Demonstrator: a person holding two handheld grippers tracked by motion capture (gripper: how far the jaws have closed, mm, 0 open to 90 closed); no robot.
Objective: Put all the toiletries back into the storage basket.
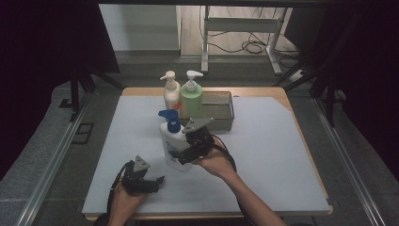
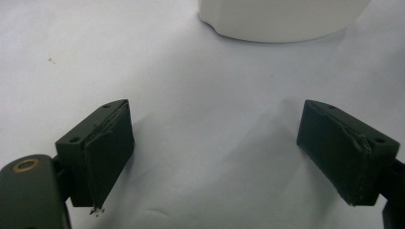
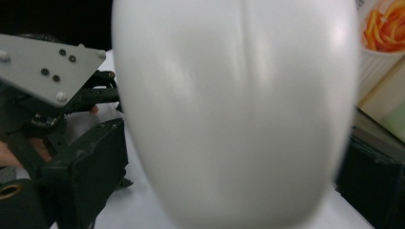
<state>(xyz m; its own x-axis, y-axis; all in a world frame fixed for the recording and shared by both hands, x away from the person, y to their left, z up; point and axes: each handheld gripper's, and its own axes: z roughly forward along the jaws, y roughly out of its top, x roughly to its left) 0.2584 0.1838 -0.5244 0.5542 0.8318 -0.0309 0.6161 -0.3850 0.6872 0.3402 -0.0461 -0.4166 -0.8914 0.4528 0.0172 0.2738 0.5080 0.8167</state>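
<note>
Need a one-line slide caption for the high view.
Right gripper closing around white pump bottle; left gripper open nearby.

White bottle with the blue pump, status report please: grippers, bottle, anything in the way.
Left gripper open, resting on table. Right gripper straddling white bottle; grip unclear. Bottle upright. Two pump bottles and bin behind.

Grey floor (image 1: 56,155), white desk frame (image 1: 240,28) beyond, dark curtains (image 1: 47,42).
</note>
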